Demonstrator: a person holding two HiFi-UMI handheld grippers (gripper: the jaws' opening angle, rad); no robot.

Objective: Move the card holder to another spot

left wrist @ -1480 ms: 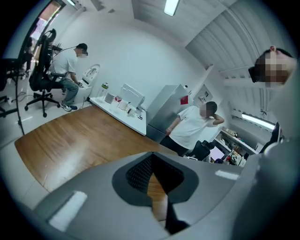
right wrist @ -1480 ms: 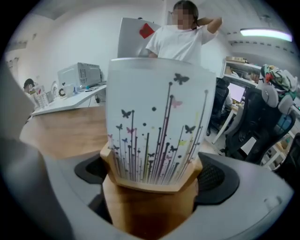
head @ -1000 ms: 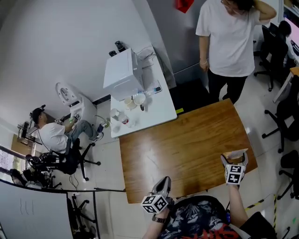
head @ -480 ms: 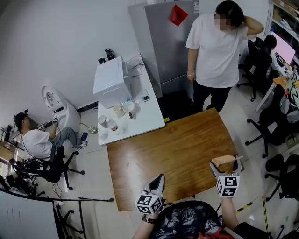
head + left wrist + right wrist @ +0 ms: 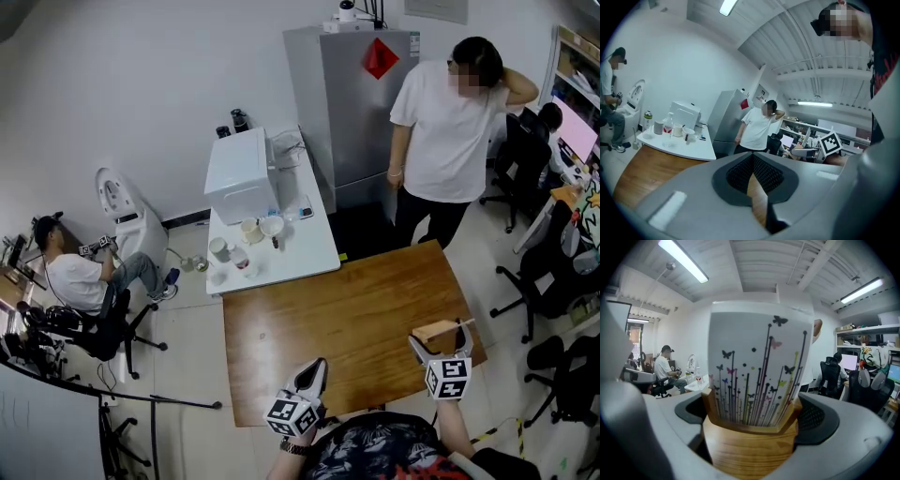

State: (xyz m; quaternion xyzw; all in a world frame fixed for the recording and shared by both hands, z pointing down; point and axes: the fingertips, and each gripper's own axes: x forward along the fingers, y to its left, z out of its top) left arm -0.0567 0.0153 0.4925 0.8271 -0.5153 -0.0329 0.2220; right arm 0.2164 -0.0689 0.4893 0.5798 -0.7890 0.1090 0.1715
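The right gripper [image 5: 439, 336] clamps the wooden card holder [image 5: 749, 446] over the table's [image 5: 347, 309] near right corner; whether it touches the wood is unclear. The left gripper [image 5: 315, 370] is pinched together, empty.

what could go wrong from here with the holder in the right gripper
1. The card only stands in the card holder's slot; tilting the right gripper might let it slide out.
2. The fingers grip just the wooden base, so a quick swing could twist it loose.
3. In the head view it hangs near the wooden table's corner; setting it down there risks a fall.
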